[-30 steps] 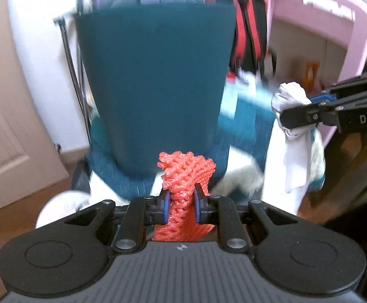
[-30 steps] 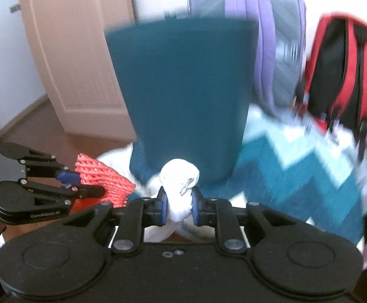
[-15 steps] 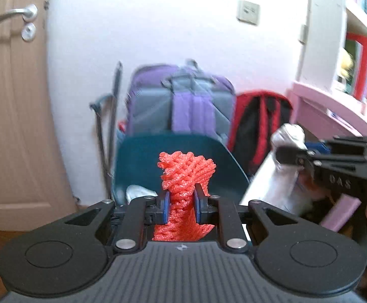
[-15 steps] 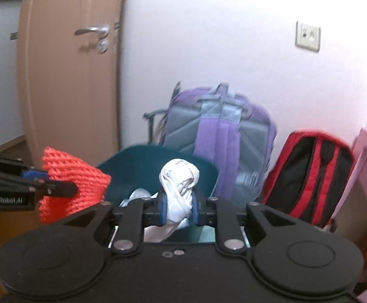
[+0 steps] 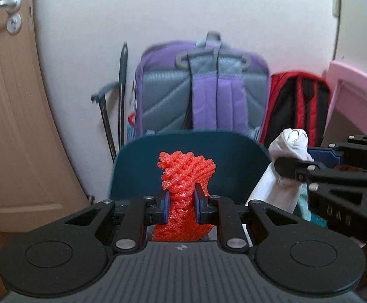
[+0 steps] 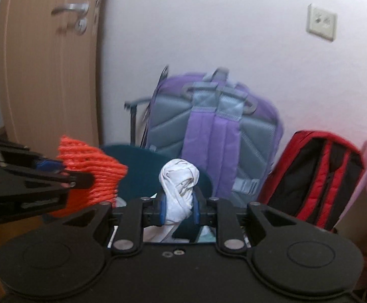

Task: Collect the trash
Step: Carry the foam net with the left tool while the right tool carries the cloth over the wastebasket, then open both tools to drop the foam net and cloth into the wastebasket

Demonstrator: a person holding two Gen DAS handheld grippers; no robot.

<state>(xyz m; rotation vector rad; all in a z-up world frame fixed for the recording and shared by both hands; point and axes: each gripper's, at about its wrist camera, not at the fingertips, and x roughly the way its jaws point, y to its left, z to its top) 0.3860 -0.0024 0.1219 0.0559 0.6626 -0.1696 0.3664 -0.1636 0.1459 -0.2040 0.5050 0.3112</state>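
Both hands have risen: the teal bin (image 5: 234,151), which filled my views a second ago, now sits low ahead with its mouth visible, so I judge both loads ready to drop. My left gripper (image 5: 181,207) is clamped on one red foam net (image 5: 186,176), and my right gripper (image 6: 178,208) is clamped on one white crumpled tissue (image 6: 178,184), both near the bin's rim. Count: two grippers, two trash pieces, one bin, two backpacks behind it, purple (image 5: 203,88) and red-black (image 5: 297,106)
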